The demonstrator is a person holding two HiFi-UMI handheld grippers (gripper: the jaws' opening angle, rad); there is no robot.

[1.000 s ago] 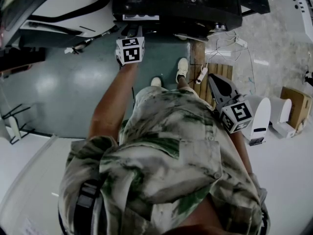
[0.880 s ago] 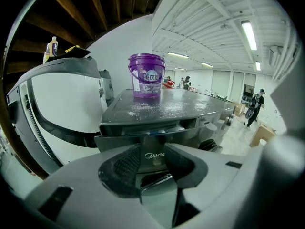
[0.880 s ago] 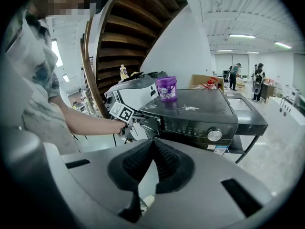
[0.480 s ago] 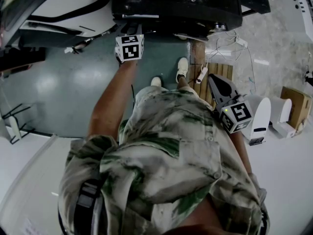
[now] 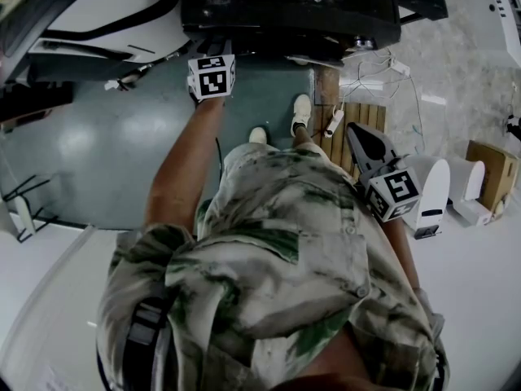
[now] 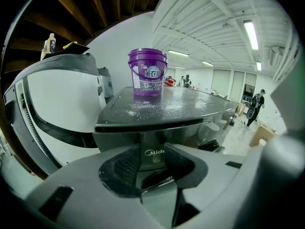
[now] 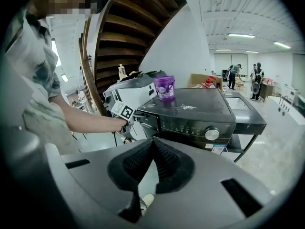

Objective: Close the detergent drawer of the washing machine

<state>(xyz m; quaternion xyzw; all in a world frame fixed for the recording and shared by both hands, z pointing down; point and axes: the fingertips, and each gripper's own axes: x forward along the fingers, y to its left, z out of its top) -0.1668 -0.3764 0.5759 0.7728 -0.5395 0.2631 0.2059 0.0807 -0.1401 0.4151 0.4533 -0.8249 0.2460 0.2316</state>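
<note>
The dark washing machine [image 5: 293, 10] stands right in front of me, with a purple bucket [image 6: 147, 73] on its lid. My left gripper [image 5: 212, 59] is stretched out to the machine's upper left front. In the left gripper view its jaws [image 6: 152, 162] stand apart, and the detergent drawer front [image 6: 153, 144] with its logo fills the gap close ahead. The right gripper view shows that marker cube [image 7: 125, 112] against the drawer corner [image 7: 143, 117]. My right gripper [image 5: 358, 137] hangs back at my right side, shut and empty [image 7: 152, 144].
Wooden slats [image 5: 366, 120] and loose cables [image 5: 383, 76] lie on the floor to the right of the machine. White housings [image 5: 431, 198] and a cardboard box [image 5: 492, 169] sit further right. A white curved unit [image 5: 106, 15] stands at the left. People [image 7: 255, 75] walk far off.
My left gripper has pushed forward toward the machine. The pale strip of the protruding drawer seen above the cube earlier no longer shows. The right gripper has stayed put.
</note>
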